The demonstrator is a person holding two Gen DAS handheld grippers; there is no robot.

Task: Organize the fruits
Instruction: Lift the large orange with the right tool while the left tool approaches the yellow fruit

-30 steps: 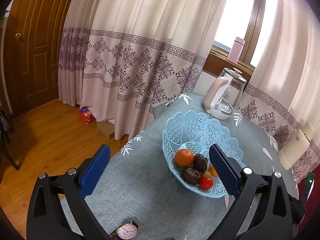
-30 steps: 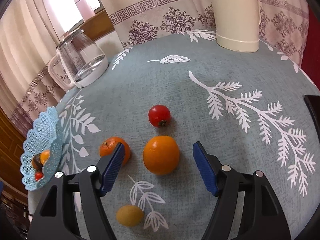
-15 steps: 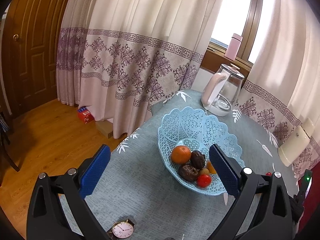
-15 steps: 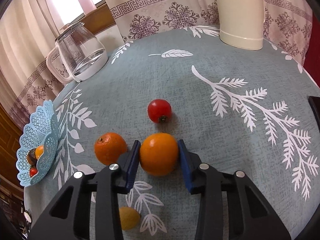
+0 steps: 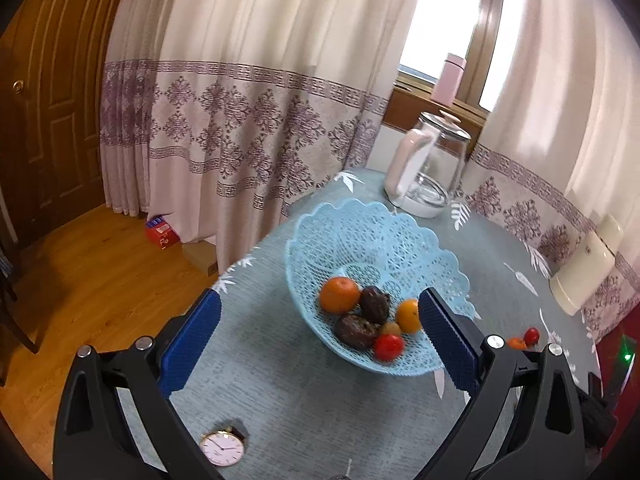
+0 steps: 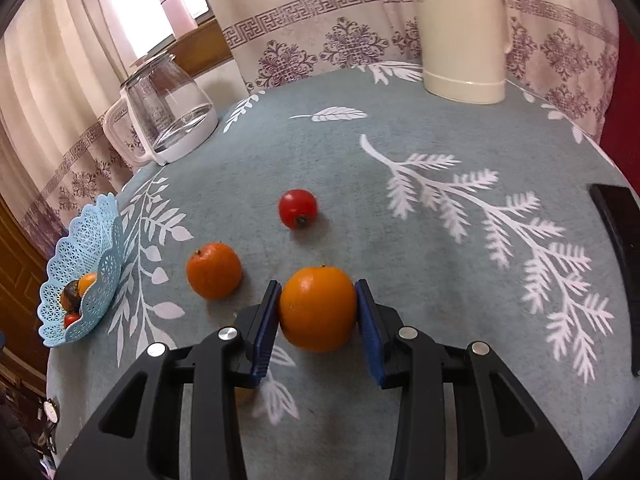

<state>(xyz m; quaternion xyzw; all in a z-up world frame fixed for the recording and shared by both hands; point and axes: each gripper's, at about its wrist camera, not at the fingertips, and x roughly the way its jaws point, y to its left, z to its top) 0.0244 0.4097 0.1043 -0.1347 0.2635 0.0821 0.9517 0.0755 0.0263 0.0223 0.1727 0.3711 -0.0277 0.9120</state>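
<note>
My right gripper is shut on a large orange, its blue pads pressed on both sides of the fruit just above the tablecloth. A smaller orange lies to its left and a red tomato sits farther ahead. The light blue lace basket stands at the table's left edge. In the left wrist view the basket holds an orange, two dark fruits, a second orange, a small yellow fruit and a red tomato. My left gripper hangs open in front of the basket, holding nothing.
A glass kettle stands at the back left and a cream thermos jug at the back. A wristwatch lies on the cloth near the left gripper. A dark flat object lies at the right table edge. Curtains hang behind.
My right gripper went from open around the large orange to shut on it and has drawn it slightly up and back. The left gripper's view shifted, with the basket now a little nearer the centre.
</note>
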